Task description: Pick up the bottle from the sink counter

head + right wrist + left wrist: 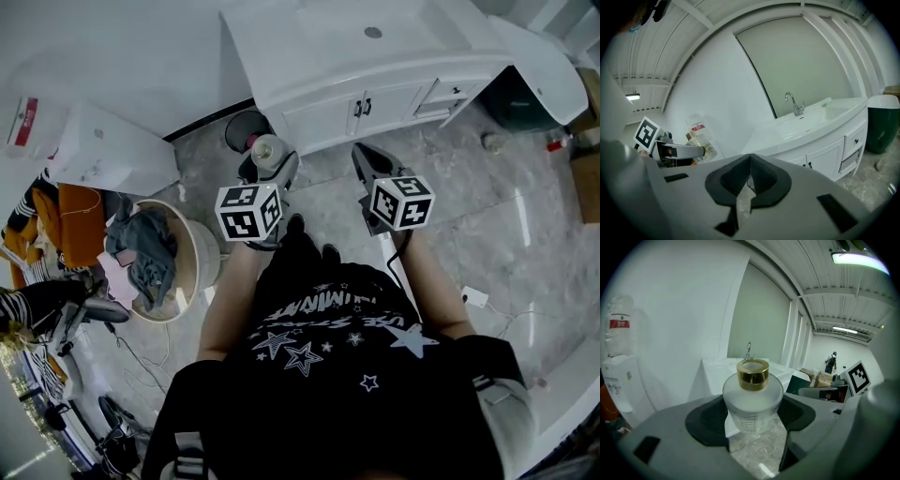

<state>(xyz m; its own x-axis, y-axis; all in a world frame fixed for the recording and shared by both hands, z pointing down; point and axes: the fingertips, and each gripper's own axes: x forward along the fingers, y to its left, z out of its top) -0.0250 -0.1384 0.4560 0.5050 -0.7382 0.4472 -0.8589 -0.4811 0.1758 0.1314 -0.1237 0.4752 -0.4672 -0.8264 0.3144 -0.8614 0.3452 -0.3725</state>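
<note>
Head view: the left gripper (270,167) is holding the bottle (266,148) over the floor, near the counter (309,42). Left gripper view: its jaws are pinching the bottle's sides. Right gripper view: the right gripper (750,163) is showing jaws pressed together, empty.

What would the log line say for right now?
left gripper: shut on bottle | right gripper: shut, empty | bottle: off sink counter

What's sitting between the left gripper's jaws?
The bottle, clamped in the left gripper; the left gripper view shows it plainly.
</note>
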